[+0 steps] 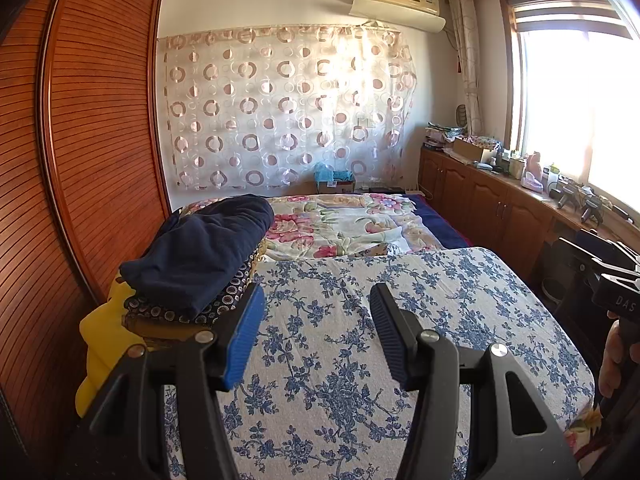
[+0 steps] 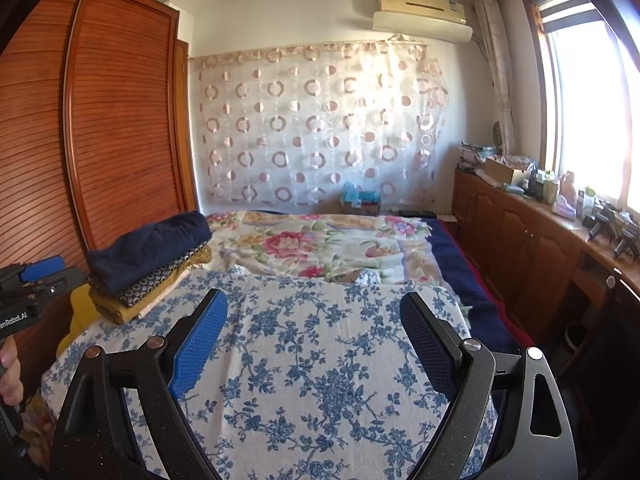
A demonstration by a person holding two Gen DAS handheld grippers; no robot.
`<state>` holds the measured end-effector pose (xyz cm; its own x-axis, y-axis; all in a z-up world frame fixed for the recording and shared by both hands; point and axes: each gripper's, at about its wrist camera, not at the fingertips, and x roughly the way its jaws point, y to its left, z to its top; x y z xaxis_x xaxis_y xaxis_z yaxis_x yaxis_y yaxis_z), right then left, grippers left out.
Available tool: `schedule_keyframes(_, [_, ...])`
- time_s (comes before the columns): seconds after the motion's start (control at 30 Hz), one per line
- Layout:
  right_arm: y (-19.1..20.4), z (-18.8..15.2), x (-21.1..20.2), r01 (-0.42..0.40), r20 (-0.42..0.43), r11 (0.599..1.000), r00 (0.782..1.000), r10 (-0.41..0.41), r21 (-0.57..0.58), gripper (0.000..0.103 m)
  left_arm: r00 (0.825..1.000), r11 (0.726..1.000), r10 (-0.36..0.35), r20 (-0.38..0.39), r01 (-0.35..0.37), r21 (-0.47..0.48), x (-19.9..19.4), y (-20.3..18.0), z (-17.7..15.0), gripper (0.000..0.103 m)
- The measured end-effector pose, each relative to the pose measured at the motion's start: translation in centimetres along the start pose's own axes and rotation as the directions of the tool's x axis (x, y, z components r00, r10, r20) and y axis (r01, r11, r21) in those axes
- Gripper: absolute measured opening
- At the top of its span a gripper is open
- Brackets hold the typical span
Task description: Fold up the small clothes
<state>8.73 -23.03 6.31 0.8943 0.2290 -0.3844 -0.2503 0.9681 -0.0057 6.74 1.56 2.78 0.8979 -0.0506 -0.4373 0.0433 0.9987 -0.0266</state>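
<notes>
From the left wrist we've got the left gripper spread wide over the blue floral sheet, with the stack of folded clothes at 10 o'clock. Right wrist view: right gripper spread too, holding nothing, same stack at 10 o'clock.

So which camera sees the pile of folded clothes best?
The right wrist view: the whole pile shows, every layer, nothing in front. In the left wrist view the pile is bigger, but the left gripper's finger covers its near corner.

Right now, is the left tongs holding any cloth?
No, the left tongs stand open and empty above the blue-flowered cloth, beside the stack of folded clothes.
</notes>
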Motion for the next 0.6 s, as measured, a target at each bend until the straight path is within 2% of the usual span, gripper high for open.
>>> schedule_keyframes(0.6, [-0.11,0.02,-0.02,-0.001,-0.002,1.0,1.0,0.001,0.0,0.09,1.0,1.0,-0.002,0.0,0.002,0.0,0.0,0.02,-0.03,0.055])
